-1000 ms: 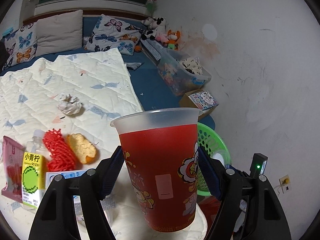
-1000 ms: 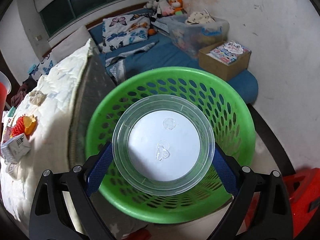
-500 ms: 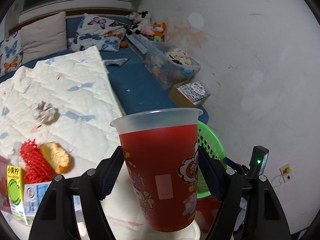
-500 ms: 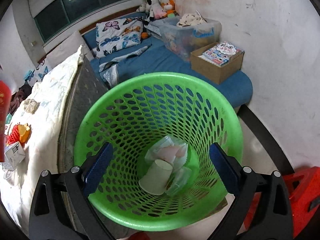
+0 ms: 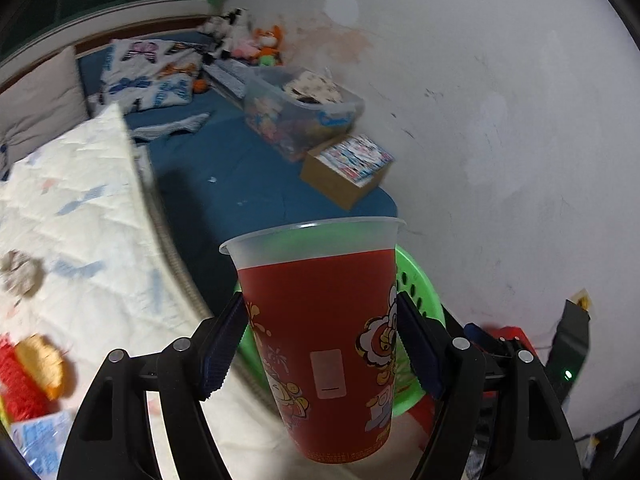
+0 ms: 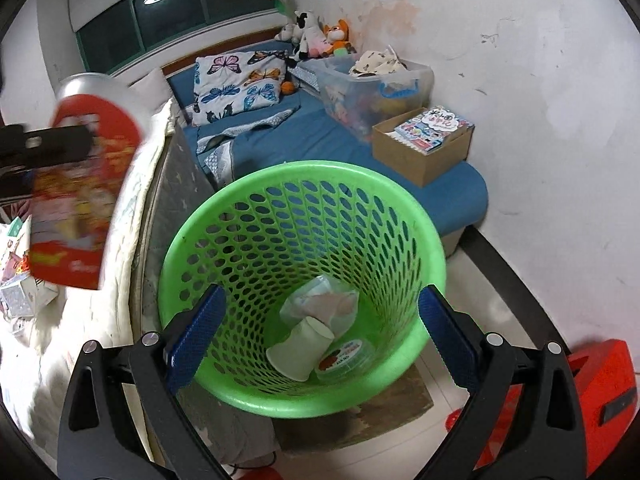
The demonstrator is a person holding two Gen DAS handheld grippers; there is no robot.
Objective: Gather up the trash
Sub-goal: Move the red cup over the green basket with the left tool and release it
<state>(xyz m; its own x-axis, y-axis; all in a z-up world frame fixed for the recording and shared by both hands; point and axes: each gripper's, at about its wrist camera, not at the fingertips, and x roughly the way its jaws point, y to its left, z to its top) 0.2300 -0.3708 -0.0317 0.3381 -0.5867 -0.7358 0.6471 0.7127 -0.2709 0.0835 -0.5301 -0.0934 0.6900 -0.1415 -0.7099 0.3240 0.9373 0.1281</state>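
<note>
My left gripper (image 5: pixel 320 340) is shut on a red plastic cup (image 5: pixel 324 340) with cartoon print and a clear rim, held upright above the bed's edge, left of the green basket (image 5: pixel 416 304). The cup also shows blurred at the left of the right wrist view (image 6: pixel 80 184). My right gripper (image 6: pixel 316 332) is open and empty above the green basket (image 6: pixel 224 376). Inside the basket lie a paper cup (image 6: pixel 300 348), a clear lid (image 6: pixel 344 356) and crumpled plastic (image 6: pixel 320 300).
On the white quilt (image 5: pixel 80 240) lie a crumpled tissue (image 5: pixel 20 272), a red net (image 5: pixel 16 376) with an orange piece (image 5: pixel 44 364), and a carton (image 5: pixel 36 440). A cardboard box (image 6: pixel 424 148) and a clear bin (image 6: pixel 372 88) sit on the blue mat. A red stool (image 6: pixel 596 400) stands at the right.
My right gripper opened and the clear lid dropped into the basket. My left gripper carried the red cup to the right, toward the basket.
</note>
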